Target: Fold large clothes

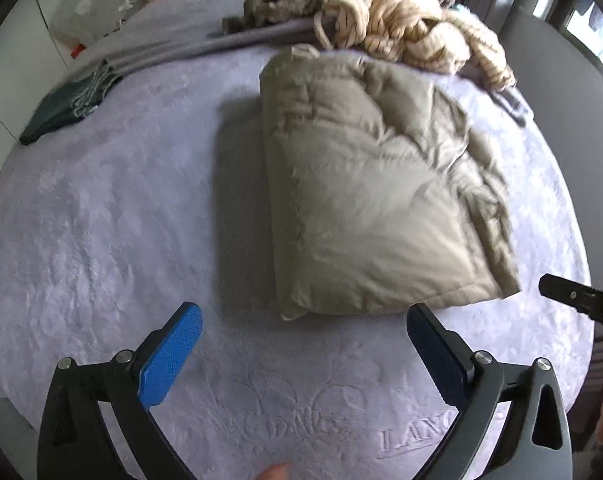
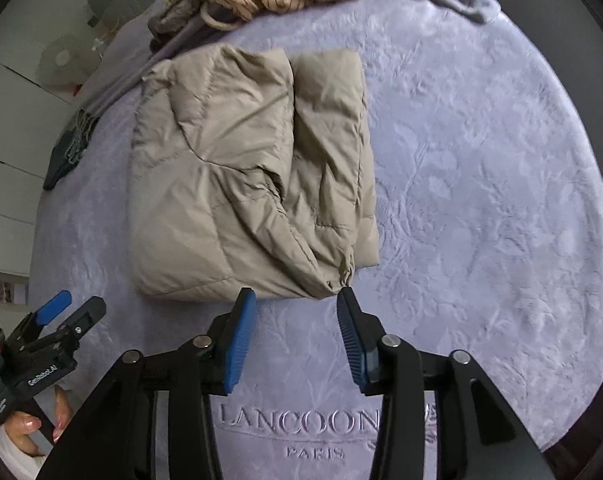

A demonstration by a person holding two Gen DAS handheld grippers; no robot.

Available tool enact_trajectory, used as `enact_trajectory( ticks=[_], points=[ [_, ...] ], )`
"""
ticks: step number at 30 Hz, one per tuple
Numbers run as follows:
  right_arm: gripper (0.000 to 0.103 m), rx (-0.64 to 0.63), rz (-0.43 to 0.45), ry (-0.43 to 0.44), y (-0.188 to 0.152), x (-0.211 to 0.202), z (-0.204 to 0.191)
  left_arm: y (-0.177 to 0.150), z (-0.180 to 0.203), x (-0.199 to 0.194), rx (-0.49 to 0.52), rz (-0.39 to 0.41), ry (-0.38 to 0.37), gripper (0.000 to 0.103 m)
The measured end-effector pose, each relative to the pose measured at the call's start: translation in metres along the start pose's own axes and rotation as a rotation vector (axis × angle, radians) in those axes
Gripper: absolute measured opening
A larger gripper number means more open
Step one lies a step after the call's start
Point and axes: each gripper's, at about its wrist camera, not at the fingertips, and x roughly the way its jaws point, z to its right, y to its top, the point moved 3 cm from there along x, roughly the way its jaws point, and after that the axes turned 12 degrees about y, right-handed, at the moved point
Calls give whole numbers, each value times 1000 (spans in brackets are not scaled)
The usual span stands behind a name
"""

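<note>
A folded beige jacket (image 2: 245,176) is seen lying on a lilac bedspread (image 2: 481,184). The left gripper (image 1: 301,356) is spread wide and the right gripper (image 2: 297,340) partly parted, both empty, just short of its near edge.

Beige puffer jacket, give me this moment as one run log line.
beige puffer jacket: folded, lying on lavender bedspread | left gripper: jaws open, empty | right gripper: jaws open, empty, at jacket's near edge

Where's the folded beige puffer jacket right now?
The beige puffer jacket lies folded on the lavender bedspread, mid-frame in both wrist views, just beyond both open grippers, with the cream striped knit pile behind it.
</note>
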Motion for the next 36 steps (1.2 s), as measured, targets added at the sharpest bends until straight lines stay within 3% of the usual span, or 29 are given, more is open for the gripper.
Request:
enact_trajectory(
  ticks=[2, 8, 11, 14, 25, 36],
  points=[
    [53, -9, 20, -7, 0, -10, -7, 3, -2, -13, -19, 18, -4, 102],
    [83, -96, 135, -79, 6, -49, -30, 17, -8, -53, -38, 91, 47, 102],
    [84, -156, 187, -105, 11, -63, -45, 22, -14, -67, -55, 124, 60, 102],
    [103, -204, 227, -119, 13, -74, -60, 26, -17, -78, -63, 144, 77, 102],
    [103, -227, 315, -139, 16, -100, -88, 25, -30, -107, -104, 189, 98, 102],
    [103, -228, 322, -142, 13, -104, -93, 21, -31, -122, -98, 211, 106, 102]
  ],
)
